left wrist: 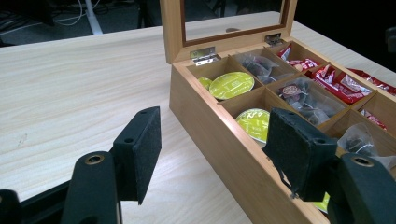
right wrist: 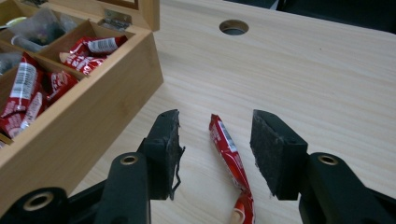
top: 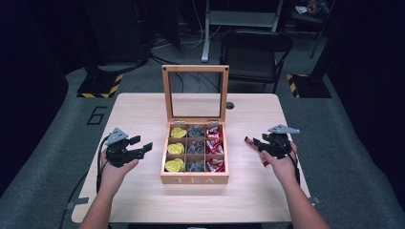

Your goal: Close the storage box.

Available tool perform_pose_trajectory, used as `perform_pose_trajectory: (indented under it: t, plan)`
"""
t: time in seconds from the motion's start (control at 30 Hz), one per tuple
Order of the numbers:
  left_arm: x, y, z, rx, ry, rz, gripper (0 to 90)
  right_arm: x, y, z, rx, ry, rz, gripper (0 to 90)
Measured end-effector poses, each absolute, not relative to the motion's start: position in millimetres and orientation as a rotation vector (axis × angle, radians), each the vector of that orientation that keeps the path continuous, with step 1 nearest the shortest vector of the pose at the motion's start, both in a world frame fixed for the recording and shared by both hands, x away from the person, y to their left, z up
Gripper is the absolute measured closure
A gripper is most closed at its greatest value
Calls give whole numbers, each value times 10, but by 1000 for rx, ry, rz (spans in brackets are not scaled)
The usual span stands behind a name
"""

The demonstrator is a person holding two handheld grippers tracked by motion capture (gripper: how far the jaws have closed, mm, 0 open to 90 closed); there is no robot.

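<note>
The wooden tea box (top: 194,157) stood at the middle of the desk (top: 143,114) with its glass lid propped upright, so all nine compartments lay open from above: yellow capsules (top: 175,149) in the left column, dark pouches (top: 195,148) in the middle, red sachets (top: 215,148) in the right. One red sachet (right wrist: 229,156) lay loose on the desk just right of the box, beside the column it matched. The right claw (right wrist: 215,154) hung over it with jaws apart on either side, pads clear of it, gripping nothing, probably having let it go or lining up a grasp. The left claw (left wrist: 212,149) waited half open and empty beside the box's left wall, near the capsules.
</note>
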State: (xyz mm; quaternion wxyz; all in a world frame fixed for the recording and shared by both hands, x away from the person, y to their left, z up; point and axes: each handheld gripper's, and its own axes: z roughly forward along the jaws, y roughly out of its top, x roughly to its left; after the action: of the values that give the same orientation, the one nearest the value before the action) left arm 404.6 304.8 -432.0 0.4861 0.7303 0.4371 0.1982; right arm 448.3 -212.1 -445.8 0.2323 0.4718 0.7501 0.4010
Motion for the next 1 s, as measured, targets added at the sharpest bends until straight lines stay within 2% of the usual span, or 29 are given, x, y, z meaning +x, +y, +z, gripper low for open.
perform_pose_trajectory:
  t: [1.0]
  plan:
    - [4091, 3021, -4333, 1779, 1068, 462, 350, 4809, -1577, -3884, 1123, 2188, 1173, 483]
